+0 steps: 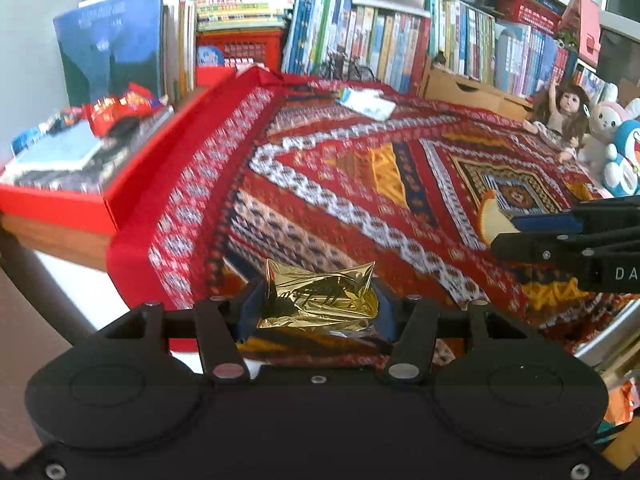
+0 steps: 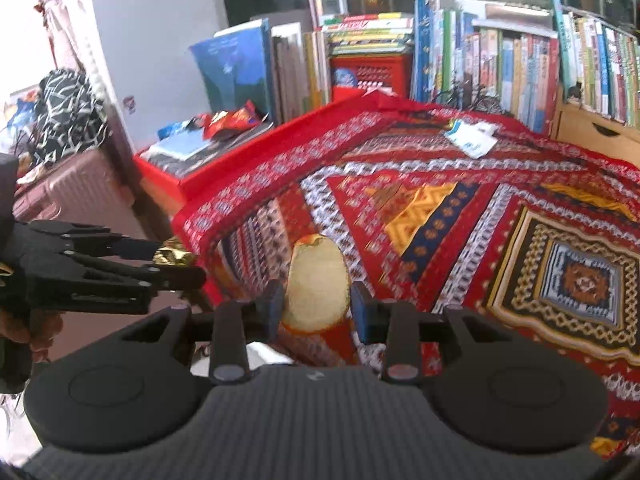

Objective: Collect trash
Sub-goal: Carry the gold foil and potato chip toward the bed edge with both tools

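From the left wrist camera, the left tongs (image 1: 318, 308) pinch a crumpled gold foil wrapper (image 1: 320, 300), their blue pads pressed against its two sides, just above the near edge of the patterned red cloth (image 1: 340, 184) that covers the worktop. The right tongs (image 1: 502, 226) reach in over the right part of the cloth and hold a pale, half-eaten apple (image 1: 490, 220). At the far side of the cloth lies a white and blue packet (image 1: 368, 104). Left of the cloth a red box (image 1: 72, 204) carries flat books, with a red snack bag (image 1: 120, 110) on top. Behind the cloth stands a row of books (image 1: 400, 40); at its right edge sit a doll (image 1: 562, 116) and soft toys (image 1: 616, 148).

From the right wrist camera, the right tongs (image 2: 318, 306) are closed on the apple (image 2: 318, 280), bitten flesh facing the camera, over the near left part of the cloth (image 2: 440, 208). The left tongs (image 2: 176, 260) show just off the cloth's left edge with the gold wrapper (image 2: 172, 254) between their tips. The white packet (image 2: 472, 138) lies at the far side of the cloth, and the red snack bag (image 2: 230, 122) rests on the red box (image 2: 160, 172) left of it. Further left stands a pink suitcase (image 2: 76, 196).
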Action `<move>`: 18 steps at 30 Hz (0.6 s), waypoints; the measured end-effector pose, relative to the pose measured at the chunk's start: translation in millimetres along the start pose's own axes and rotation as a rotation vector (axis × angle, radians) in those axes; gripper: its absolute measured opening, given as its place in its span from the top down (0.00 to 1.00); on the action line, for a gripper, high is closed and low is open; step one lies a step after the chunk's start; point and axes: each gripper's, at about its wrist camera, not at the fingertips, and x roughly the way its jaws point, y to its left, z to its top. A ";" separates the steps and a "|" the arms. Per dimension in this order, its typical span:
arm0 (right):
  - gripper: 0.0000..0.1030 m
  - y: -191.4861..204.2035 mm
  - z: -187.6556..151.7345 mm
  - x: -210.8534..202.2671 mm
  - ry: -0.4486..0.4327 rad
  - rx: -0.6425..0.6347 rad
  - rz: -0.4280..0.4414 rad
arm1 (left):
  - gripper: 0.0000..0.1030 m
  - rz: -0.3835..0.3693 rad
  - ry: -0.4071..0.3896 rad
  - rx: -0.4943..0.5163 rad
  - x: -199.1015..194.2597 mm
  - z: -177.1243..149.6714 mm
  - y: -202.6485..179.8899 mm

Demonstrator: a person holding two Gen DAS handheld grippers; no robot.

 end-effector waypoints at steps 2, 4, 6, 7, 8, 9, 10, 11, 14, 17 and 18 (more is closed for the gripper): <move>0.61 3.1 -4.1 0.3 0.014 -0.001 0.018 | 0.47 -0.010 0.017 0.007 3.7 -7.0 -2.8; 0.61 7.3 -9.8 0.7 0.028 -0.019 0.021 | 0.47 -0.011 0.038 0.012 8.9 -14.6 -6.3; 0.61 9.5 -14.7 1.5 0.039 -0.029 0.021 | 0.47 -0.020 0.058 -0.013 12.9 -22.9 -8.0; 0.61 9.2 -16.2 1.4 0.042 -0.029 0.025 | 0.47 -0.024 0.064 -0.026 14.5 -25.7 -8.5; 0.61 9.5 -17.7 1.5 0.048 -0.030 0.030 | 0.47 -0.027 0.070 -0.034 16.0 -28.8 -9.5; 0.61 10.0 -19.4 1.6 0.054 -0.035 0.035 | 0.47 -0.032 0.078 -0.034 18.2 -31.8 -11.5; 0.61 10.6 -20.7 1.7 0.058 -0.042 0.036 | 0.47 -0.036 0.085 -0.030 19.9 -34.1 -13.2; 0.61 11.0 -22.3 2.0 0.063 -0.050 0.036 | 0.47 -0.042 0.094 -0.026 21.6 -36.3 -15.3; 0.61 10.0 -25.6 2.0 0.074 -0.049 0.042 | 0.47 -0.061 0.118 -0.006 26.1 -41.8 -21.6; 0.61 7.8 -26.8 1.9 0.077 -0.033 0.049 | 0.47 -0.069 0.137 0.007 29.7 -46.8 -26.4; 0.61 7.5 -27.1 1.8 0.077 -0.033 0.047 | 0.47 -0.071 0.142 0.005 30.6 -48.6 -27.8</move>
